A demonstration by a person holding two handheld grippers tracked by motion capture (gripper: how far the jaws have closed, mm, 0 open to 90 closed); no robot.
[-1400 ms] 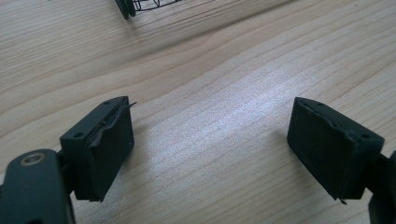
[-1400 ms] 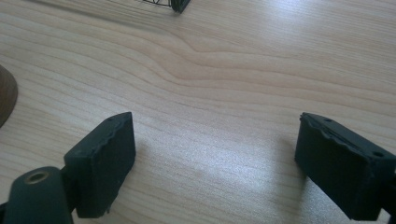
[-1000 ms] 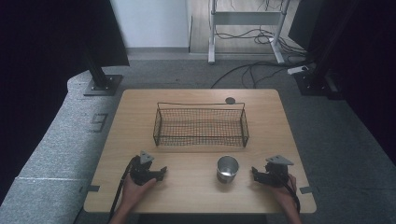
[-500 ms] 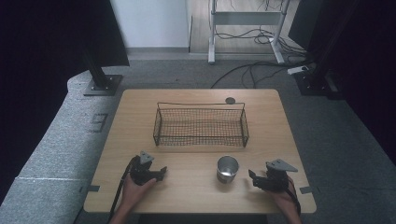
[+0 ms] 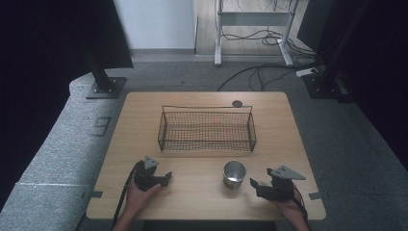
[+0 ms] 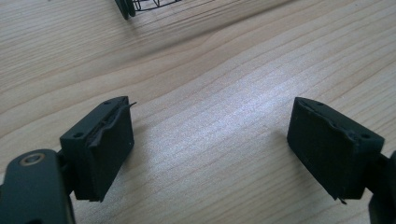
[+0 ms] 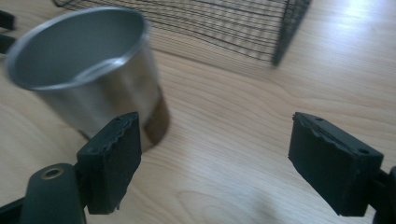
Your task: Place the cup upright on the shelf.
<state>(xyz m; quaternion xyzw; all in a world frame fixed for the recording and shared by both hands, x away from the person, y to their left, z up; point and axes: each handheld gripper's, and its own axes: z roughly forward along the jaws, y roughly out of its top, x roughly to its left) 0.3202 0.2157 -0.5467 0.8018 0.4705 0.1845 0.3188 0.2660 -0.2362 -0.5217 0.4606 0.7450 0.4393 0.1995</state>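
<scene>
The desk (image 5: 144, 120) carries a wire basket (image 5: 207, 129) at its middle; nearer the person stands a steel cup (image 5: 234, 173). The right gripper (image 7: 212, 154), fingers spread wide, is lining up on it and must slide left to straddle it. The left gripper (image 6: 210, 144) rests released.

**Steel cup stands between two tools, in front of the wire basket**

A wire basket (image 5: 207, 129) sits mid-surface (image 5: 284, 125), its long side facing the person. In front of the basket, slightly right of its middle, a steel cup (image 5: 234, 173) stands upright, apart from it. The right tool (image 5: 257, 186) lies just right of the cup, its jaws pointing toward it without touching. The left tool (image 5: 166, 178) rests in front of the basket's left end, well apart from the cup. A small dark disc (image 5: 236, 103) lies behind the basket.
</scene>
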